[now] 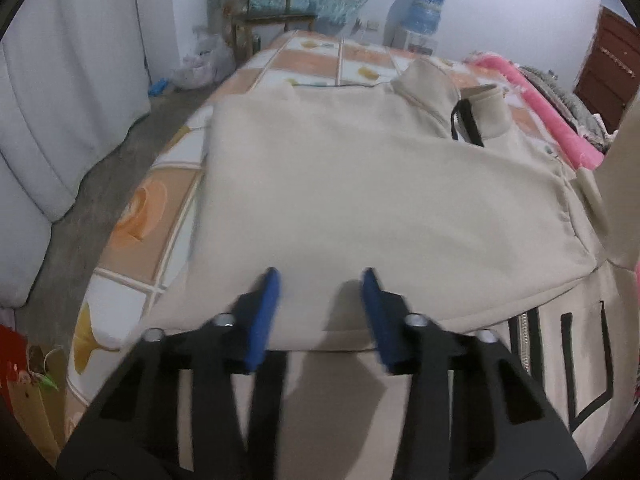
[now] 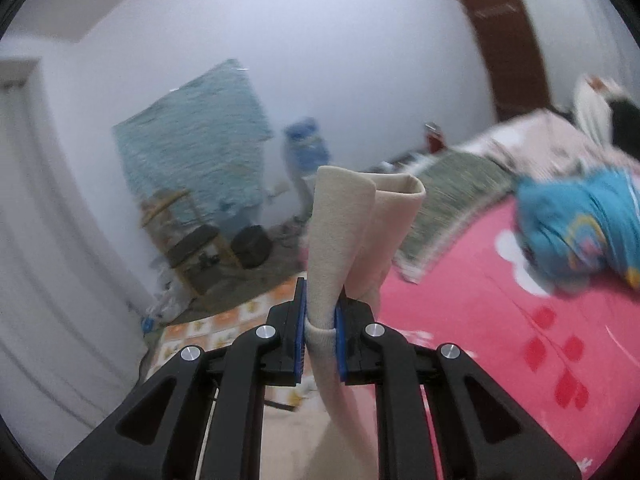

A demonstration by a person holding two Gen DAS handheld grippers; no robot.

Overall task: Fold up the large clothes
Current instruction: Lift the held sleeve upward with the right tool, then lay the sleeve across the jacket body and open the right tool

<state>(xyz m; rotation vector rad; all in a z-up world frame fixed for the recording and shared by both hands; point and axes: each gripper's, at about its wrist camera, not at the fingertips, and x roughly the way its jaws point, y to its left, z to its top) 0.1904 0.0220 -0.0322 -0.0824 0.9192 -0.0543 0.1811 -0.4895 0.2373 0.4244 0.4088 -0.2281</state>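
Note:
A large beige zip-up sweatshirt lies spread on the bed, one side folded over its middle, its collar at the far right. My left gripper hovers over the near edge of that folded part, its blue fingers apart with nothing pinched between them. In the right wrist view, my right gripper is shut on a bunched strip of the same beige sweatshirt. The strip stands up past the pads and curls over at the top, held high above the bed.
The bed has an orange and white patterned sheet, with a pink blanket along its right side and a blue cloth on it. A white curtain hangs left. A wooden rack and a water bottle stand at the far wall.

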